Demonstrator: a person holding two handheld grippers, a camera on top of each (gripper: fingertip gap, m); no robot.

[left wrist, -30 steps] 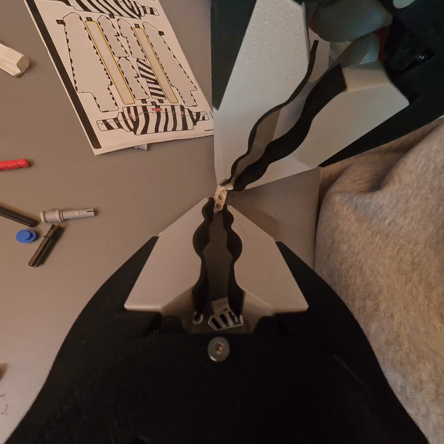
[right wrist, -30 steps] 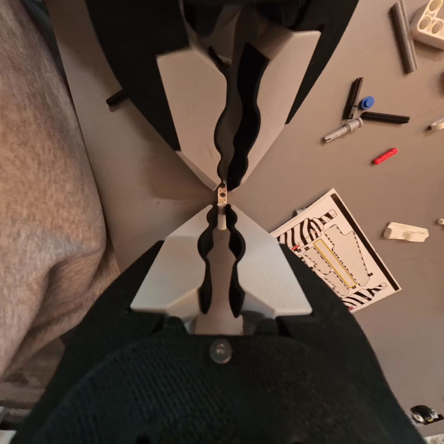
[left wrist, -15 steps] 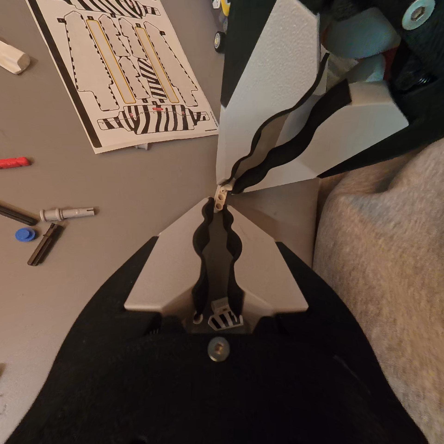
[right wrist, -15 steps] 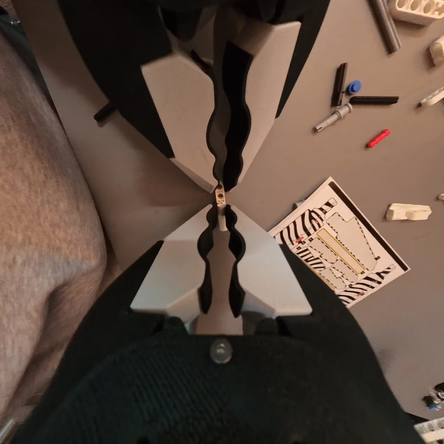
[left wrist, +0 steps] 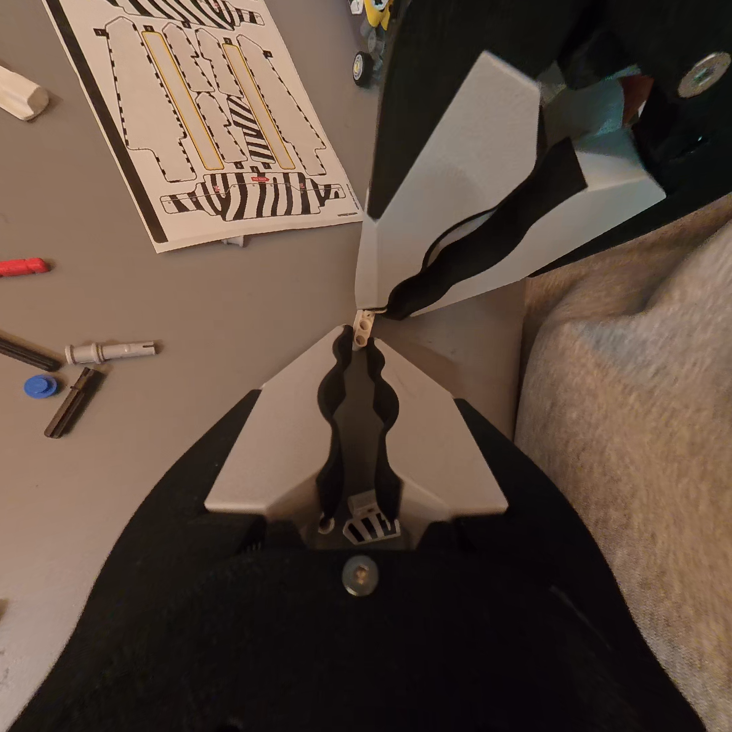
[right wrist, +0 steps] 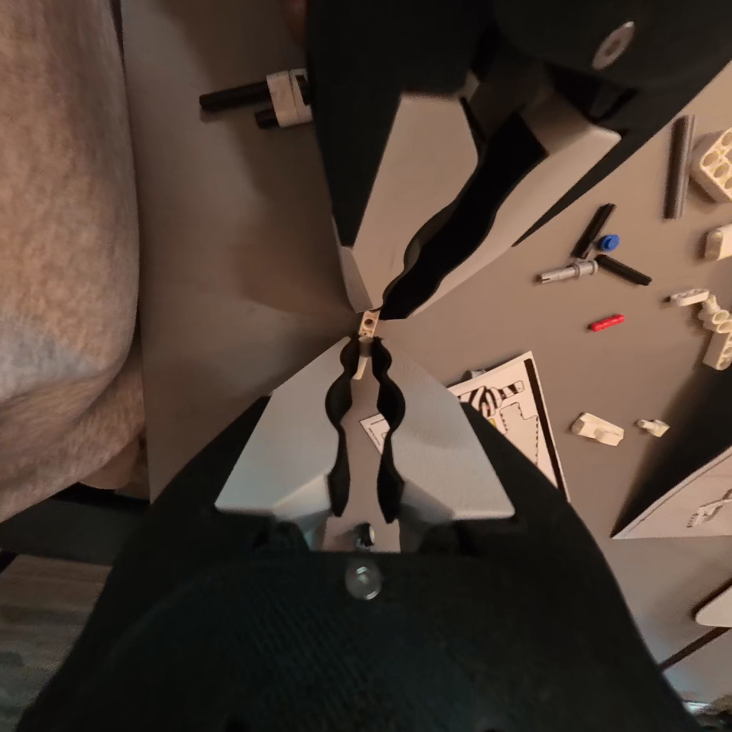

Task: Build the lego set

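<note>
My left gripper (left wrist: pixel 358 344) is shut on a small white connector (left wrist: pixel 363 331) with round holes, gripped at its very tips. My right gripper (right wrist: pixel 364 344) is shut on a short white pin (right wrist: pixel 361 362) that runs back between its fingers. The two grippers meet tip to tip above the grey table (left wrist: pixel 198 301). The pin's front end touches the connector (right wrist: pixel 369 321). In the left wrist view the right gripper (left wrist: pixel 375 312) comes in from the upper right. In the right wrist view the left gripper (right wrist: pixel 378 311) comes in from the upper right.
A zebra-striped sticker sheet (left wrist: pixel 206 119) lies at the back left. Loose parts lie left: a grey pin (left wrist: pixel 111 350), blue stud (left wrist: pixel 39 386), black axle (left wrist: pixel 73 402), red piece (left wrist: pixel 23 266). White beams (right wrist: pixel 717 166) lie far right. A person's grey sleeve (left wrist: pixel 633 396) borders the table. My two grippers' fingertips are within a few centimetres of each other.
Both grippers stay shut and tip to tip. The right gripper has turned, so the left one now slants in from the upper right in its view. More of the table's parts show.
</note>
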